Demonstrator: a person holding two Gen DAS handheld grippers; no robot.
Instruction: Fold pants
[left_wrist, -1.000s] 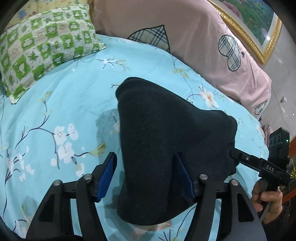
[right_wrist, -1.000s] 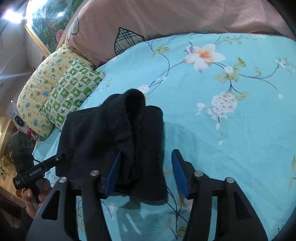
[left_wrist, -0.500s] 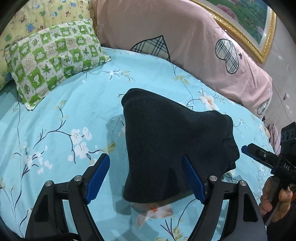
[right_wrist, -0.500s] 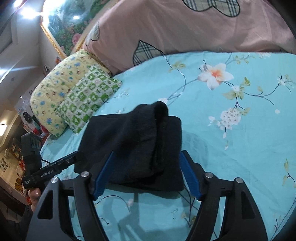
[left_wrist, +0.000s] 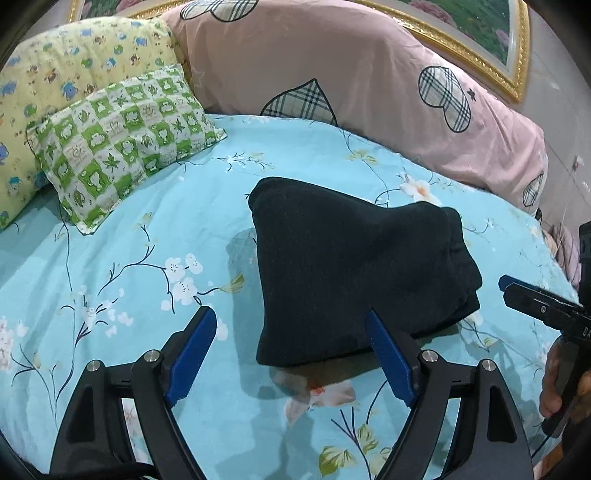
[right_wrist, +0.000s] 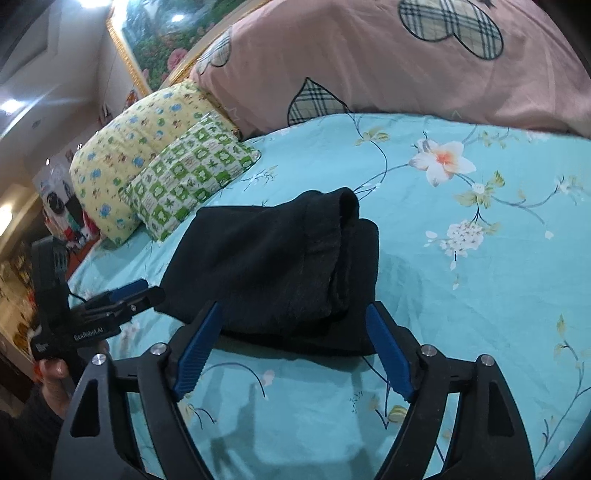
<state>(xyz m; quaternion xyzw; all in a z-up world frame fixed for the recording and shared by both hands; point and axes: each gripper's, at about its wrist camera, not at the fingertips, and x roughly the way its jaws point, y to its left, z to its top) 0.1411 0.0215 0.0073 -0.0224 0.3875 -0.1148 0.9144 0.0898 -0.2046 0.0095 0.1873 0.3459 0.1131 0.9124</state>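
Left wrist view: the left gripper (left_wrist: 291, 354) is spread wide and empty at lower centre, with the folded black pants (left_wrist: 354, 266) lying mid-frame on the blue floral bedsheet (left_wrist: 129, 229). Right wrist view: the right gripper (right_wrist: 295, 354) is likewise wide and empty, and only here do the stacked layers at the pants' edge show. The folding looks finished; next would be pulling clear.

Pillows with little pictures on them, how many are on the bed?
2. The green checked pillow lies near the bed's head, resting against the yellow pillow behind it. More may be hidden outside the views.
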